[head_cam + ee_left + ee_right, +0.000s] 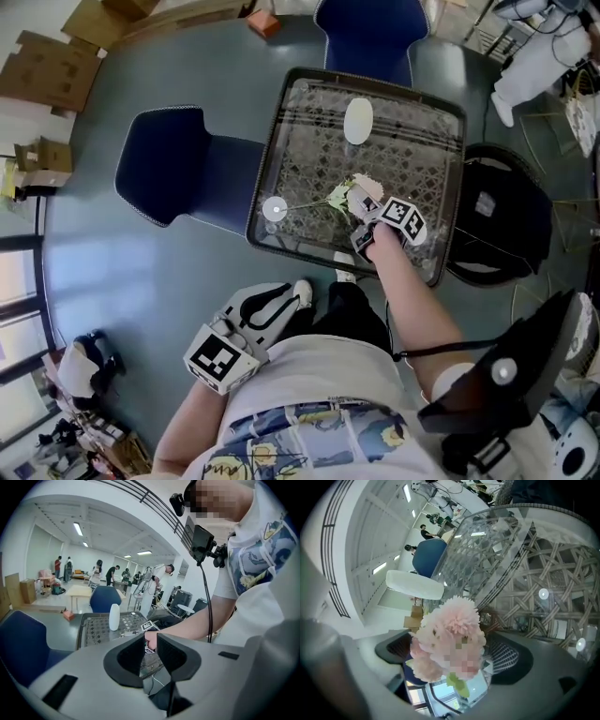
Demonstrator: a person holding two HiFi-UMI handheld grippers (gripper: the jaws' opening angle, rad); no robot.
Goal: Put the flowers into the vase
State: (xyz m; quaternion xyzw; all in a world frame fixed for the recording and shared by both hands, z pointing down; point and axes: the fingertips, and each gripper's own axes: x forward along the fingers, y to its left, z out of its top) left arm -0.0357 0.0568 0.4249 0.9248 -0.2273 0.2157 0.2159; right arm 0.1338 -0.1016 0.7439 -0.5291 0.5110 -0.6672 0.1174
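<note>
A pink artificial flower (359,191) lies on the glass-topped woven table (417,150), its thin stem (305,203) running left. My right gripper (364,214) is at the bloom. In the right gripper view the flower (450,637) fills the space between the wide-apart jaws, and the pads (506,654) do not press it; right gripper (452,660) is open. The white vase (357,120) stands upright at the table's far side, well beyond the flower. My left gripper (286,300) hangs off the table near my body. Its jaws (150,651) show a narrow gap and hold nothing.
A blue chair (169,161) stands left of the table and another (370,28) behind it. A black round seat (495,211) sits at the right edge. Cardboard boxes (52,66) lie at the far left. Several people stand far back (98,571).
</note>
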